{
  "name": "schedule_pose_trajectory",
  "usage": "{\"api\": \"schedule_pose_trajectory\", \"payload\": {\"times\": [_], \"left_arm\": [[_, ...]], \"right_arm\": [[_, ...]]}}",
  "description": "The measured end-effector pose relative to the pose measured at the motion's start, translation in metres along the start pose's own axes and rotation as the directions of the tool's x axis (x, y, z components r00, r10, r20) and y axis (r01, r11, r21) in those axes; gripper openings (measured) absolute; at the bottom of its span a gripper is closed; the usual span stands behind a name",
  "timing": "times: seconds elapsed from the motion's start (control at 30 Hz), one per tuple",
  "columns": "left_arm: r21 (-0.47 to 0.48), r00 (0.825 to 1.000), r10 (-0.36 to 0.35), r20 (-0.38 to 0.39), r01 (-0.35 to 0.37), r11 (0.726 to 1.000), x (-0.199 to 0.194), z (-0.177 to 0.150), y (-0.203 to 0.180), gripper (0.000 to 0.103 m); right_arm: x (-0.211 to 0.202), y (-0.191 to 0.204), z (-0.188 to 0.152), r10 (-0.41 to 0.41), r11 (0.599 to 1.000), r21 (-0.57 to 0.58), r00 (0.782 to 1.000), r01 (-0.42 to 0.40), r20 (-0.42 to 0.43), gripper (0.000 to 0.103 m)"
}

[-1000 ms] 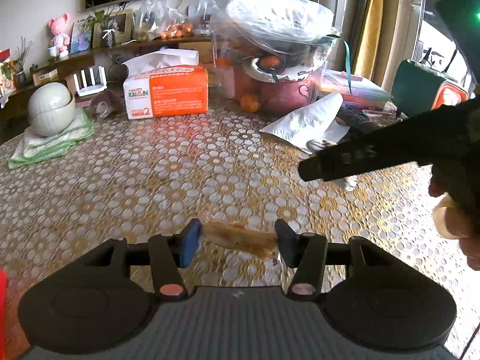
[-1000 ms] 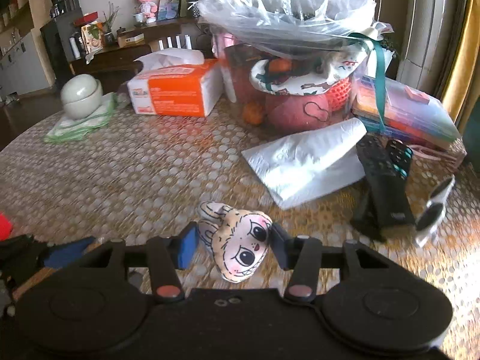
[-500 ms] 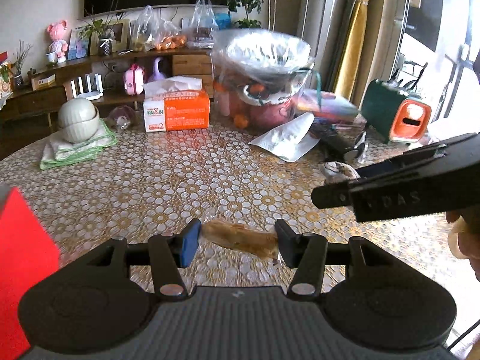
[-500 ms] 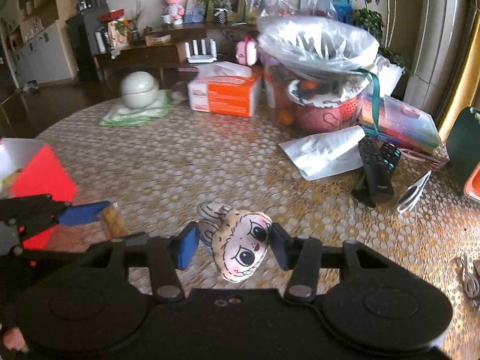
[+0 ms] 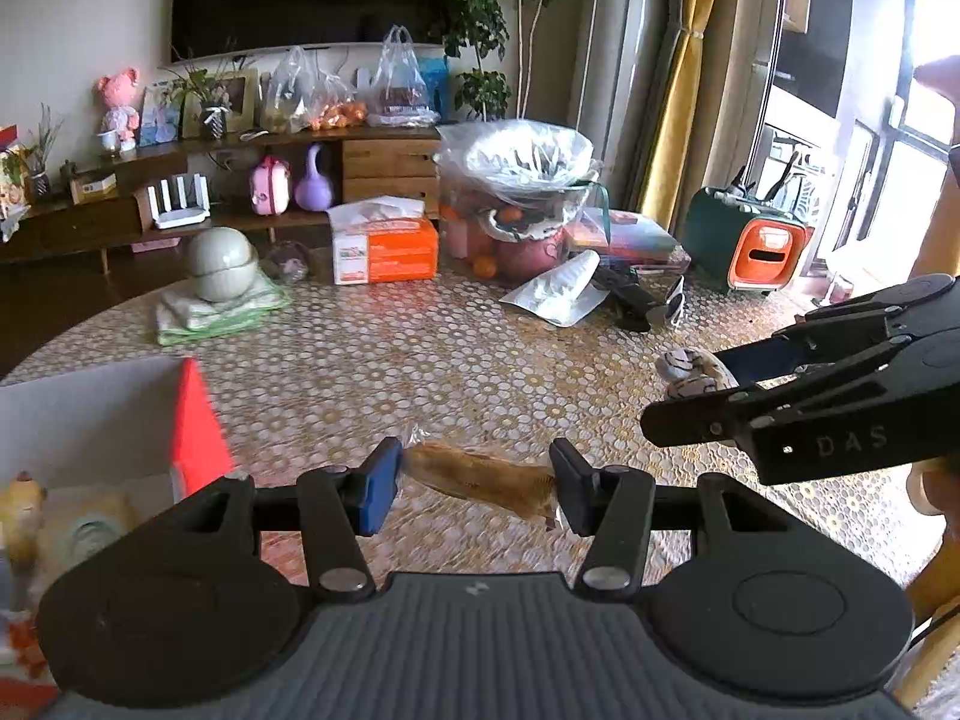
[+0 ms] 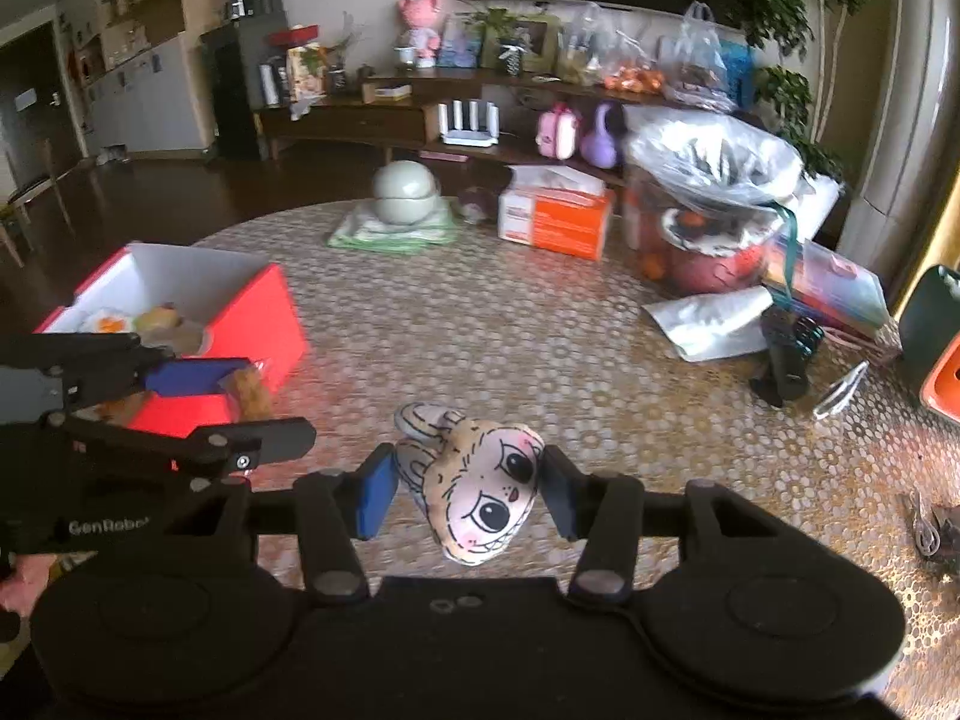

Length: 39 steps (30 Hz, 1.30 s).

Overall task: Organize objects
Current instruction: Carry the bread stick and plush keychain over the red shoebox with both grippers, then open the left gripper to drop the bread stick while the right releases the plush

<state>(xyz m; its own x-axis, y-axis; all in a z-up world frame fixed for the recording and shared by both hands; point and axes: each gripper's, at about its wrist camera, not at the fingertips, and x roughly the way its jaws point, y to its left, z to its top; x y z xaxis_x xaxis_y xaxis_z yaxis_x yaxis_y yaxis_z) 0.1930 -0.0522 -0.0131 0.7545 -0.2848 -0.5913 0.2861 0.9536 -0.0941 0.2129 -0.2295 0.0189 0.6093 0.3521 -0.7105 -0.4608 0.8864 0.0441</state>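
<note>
My left gripper is shut on a brown wrapped snack, held above the table. It also shows in the right wrist view as the left gripper with the snack over the near edge of a red box. My right gripper is shut on a small plush bunny, which hangs between the fingers. The same bunny shows in the left wrist view at the right gripper. The red box with white inside holds several small items.
Patterned round table carries an orange tissue box, green bowl on a folded cloth, bagged fruit basket, white pouch, remote controls and a green-and-orange case. A hand holds the right gripper.
Both grippers have lifted and pulled back from the table, each keeping its object. The red box has come into view at the left, with the left gripper near it.
</note>
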Motion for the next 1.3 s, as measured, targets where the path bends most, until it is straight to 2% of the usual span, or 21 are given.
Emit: {"api": "schedule_pose_trajectory", "payload": {"times": [0.37, 0.8, 1.1, 1.3], "left_arm": [[-0.049, 0.999, 0.048, 0.012, -0.047, 0.998, -0.074, -0.017, 0.055, 0.053], [-0.087, 0.991, 0.136, 0.001, -0.135, 0.987, -0.137, -0.040, 0.136, 0.053], [-0.112, 0.977, 0.210, -0.023, -0.211, 0.971, -0.148, -0.048, 0.190, 0.053], [-0.113, 0.965, 0.255, -0.054, -0.260, 0.959, -0.135, -0.052, 0.222, 0.053]], "right_arm": [[-0.020, 0.086, 0.004, 0.095, 0.994, -0.046, 0.995, -0.095, 0.008, 0.050], [0.000, 0.197, 0.014, 0.195, 0.967, -0.166, 0.981, -0.194, -0.010, 0.050], [0.034, 0.245, 0.026, 0.226, 0.948, -0.220, 0.974, -0.228, -0.035, 0.050], [0.068, 0.258, 0.036, 0.199, 0.951, -0.231, 0.979, -0.204, -0.046, 0.051]]}}
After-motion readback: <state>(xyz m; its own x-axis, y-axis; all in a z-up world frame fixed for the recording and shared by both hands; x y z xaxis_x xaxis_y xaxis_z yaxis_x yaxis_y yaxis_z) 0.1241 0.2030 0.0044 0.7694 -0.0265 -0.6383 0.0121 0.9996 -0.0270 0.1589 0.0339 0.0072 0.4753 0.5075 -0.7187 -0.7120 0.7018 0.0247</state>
